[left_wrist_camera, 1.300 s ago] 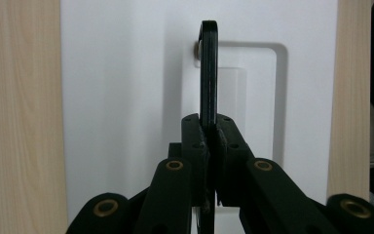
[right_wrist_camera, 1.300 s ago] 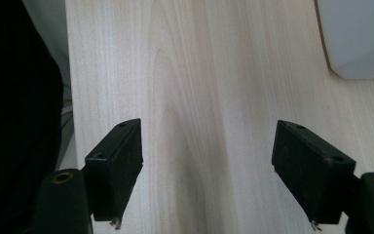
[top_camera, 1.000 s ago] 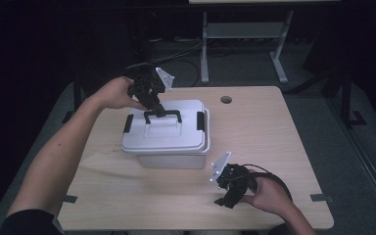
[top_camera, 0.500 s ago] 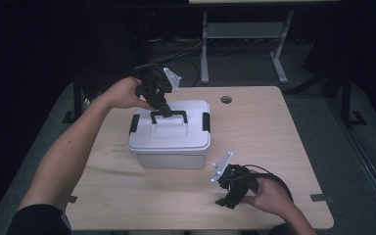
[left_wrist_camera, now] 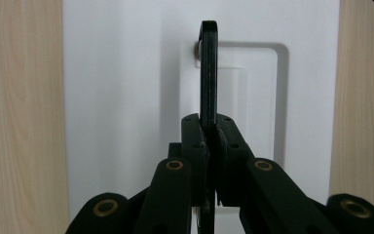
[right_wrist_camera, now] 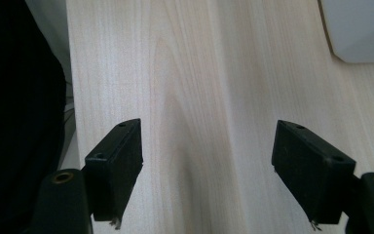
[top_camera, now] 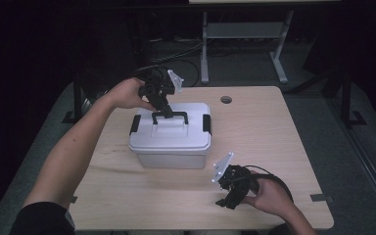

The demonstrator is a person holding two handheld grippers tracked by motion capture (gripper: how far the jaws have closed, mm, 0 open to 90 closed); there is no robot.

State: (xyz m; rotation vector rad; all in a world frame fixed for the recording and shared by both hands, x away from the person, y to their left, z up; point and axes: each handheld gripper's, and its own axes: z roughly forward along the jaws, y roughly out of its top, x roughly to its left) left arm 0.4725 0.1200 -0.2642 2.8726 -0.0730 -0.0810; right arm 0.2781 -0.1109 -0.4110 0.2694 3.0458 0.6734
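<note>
A white lidded box (top_camera: 170, 139) sits on the light wooden table (top_camera: 284, 142), a little left of the middle and toward the far half of the top. Its lid carries a black carry handle (top_camera: 169, 116) along the far edge and 2 black latches, 1 at each short end. The left gripper (top_camera: 162, 108) comes in from the far left, held in the person's left hand (top_camera: 126, 93), and its jaws are pressed together on that handle. In the left gripper view the handle (left_wrist_camera: 208, 73) stands upright as a thin black bar above the recessed white lid (left_wrist_camera: 126, 97), and the 2 black pads pinch it from either side with no gap left between pad and bar. Strips of bare table show on both sides of the box in that view.

The right gripper (top_camera: 226, 199) rests low on the table near the front edge, well apart from the box and to its right, in the person's right hand (top_camera: 269, 196). Its jaws are spread wide with nothing between them: the right gripper view looks down on bare wood grain between the 2 black fingers (right_wrist_camera: 114, 165), with a corner of the white box (right_wrist_camera: 360, 29) at the upper right

A round cable hole (top_camera: 226, 100) lies in the tabletop just beyond the box
</note>
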